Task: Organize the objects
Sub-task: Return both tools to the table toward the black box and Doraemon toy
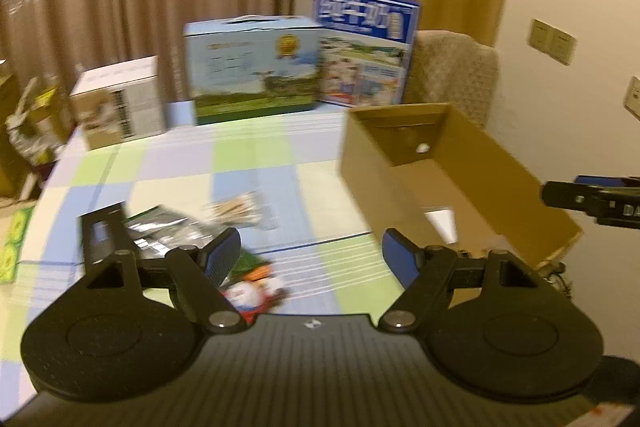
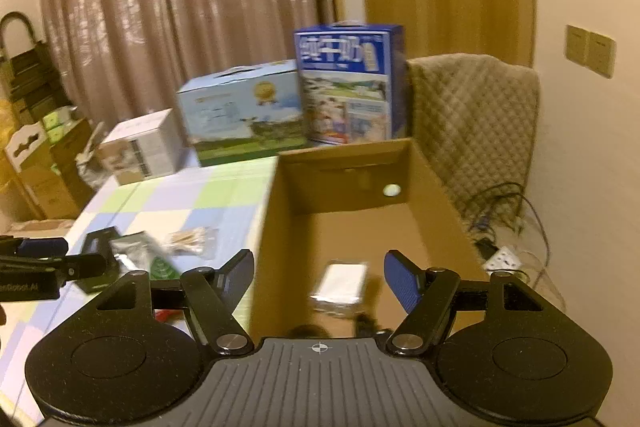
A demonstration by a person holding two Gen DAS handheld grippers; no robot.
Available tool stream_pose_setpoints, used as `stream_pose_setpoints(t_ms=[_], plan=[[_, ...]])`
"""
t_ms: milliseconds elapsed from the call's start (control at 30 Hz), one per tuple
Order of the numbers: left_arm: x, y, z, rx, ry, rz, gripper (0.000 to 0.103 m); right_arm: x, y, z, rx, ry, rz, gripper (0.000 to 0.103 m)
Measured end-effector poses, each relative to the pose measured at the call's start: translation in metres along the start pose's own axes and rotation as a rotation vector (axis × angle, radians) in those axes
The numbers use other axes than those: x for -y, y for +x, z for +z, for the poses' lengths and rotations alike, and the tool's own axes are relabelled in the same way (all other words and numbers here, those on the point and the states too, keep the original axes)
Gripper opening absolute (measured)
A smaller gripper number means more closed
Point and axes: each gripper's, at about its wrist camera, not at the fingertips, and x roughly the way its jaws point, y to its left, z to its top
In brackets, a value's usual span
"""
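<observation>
An open cardboard box point(image 2: 276, 203) stands on the checked tablecloth point(image 1: 256, 155) at the right side of the table. A white packet point(image 2: 344, 285) lies inside it. My right gripper point(image 2: 319, 273) hovers open over the near end of the cardboard box point(image 1: 380, 163), nothing between its fingers. My left gripper point(image 1: 311, 255) is open above the table, left of the box. Under it lie a red and white packet point(image 1: 250, 291), a dark foil packet point(image 1: 160, 231) and a clear bag of wooden sticks point(image 1: 240, 213). The foil packet point(image 2: 138, 255) and stick bag point(image 2: 188, 241) also show in the right wrist view.
Three printed cartons stand at the table's far edge: a white one point(image 1: 120, 99), a light blue one point(image 1: 252, 67) and a tall blue one point(image 1: 368, 47). A quilted chair back point(image 2: 472, 119) rises behind the box. Cables and a power strip point(image 2: 504, 259) lie on the floor at right.
</observation>
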Motion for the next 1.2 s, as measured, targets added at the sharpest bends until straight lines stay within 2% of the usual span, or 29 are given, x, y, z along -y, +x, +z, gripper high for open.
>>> stream_pose_setpoints(t_ms=[333,700,967,1200], plan=[[-0.074,-0.040,-0.025,0.013,-0.088,0.118,0.075,-0.066,0.001,-0.013,-0.015,-0.075,0.085,0.070],[-0.119,-0.064,-0.054,0.005,-0.157,0.168,0.076,-0.117,0.016,-0.033,-0.054,-0.144,0.157,0.070],[-0.137,-0.057,-0.063,-0.015,-0.181,0.183,0.077,-0.138,0.042,-0.051,-0.101,-0.161,0.187,0.070],[-0.147,-0.027,-0.062,-0.039,-0.177,0.179,0.078,-0.148,0.079,-0.063,-0.143,-0.164,0.212,0.070]])
